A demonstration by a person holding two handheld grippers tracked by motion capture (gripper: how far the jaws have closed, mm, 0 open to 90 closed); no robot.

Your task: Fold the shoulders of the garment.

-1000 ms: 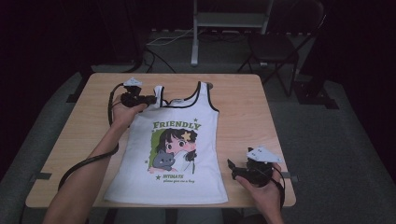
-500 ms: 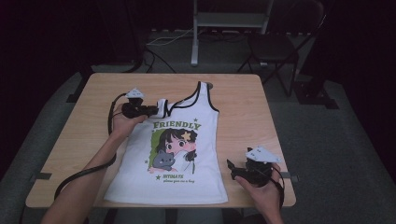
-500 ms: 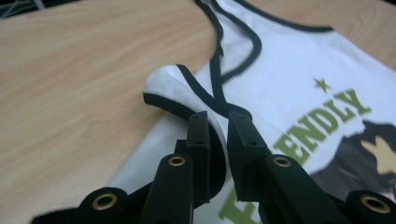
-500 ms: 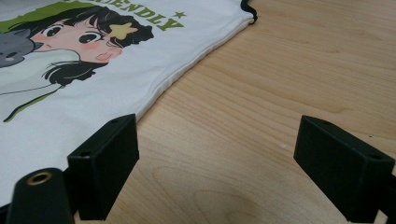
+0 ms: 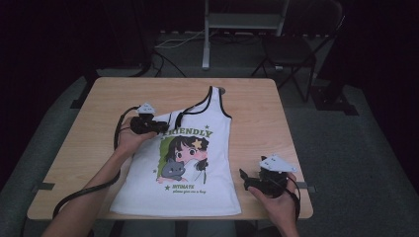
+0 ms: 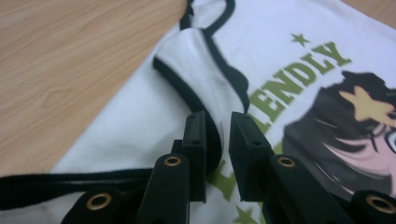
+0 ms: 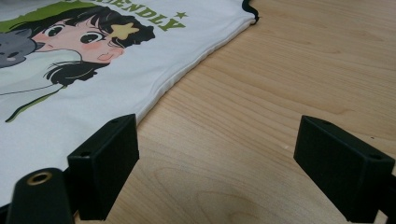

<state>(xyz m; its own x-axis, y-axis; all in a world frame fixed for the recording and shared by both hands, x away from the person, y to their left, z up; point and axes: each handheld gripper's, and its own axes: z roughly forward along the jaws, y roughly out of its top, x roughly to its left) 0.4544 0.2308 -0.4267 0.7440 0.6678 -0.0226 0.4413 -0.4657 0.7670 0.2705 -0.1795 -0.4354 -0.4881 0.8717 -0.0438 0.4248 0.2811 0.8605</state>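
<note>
My left gripper (image 6: 217, 140) pinches the black-trimmed shoulder strap (image 6: 205, 84) of the white tank top (image 5: 190, 163), folded over the "FRIENDLY" print — jaws narrow, cloth between them. The top lies flat on the wooden table (image 5: 74, 148). My right gripper (image 7: 215, 158) rests just beside the top's side hem — jaws wide, holding nothing.
</note>
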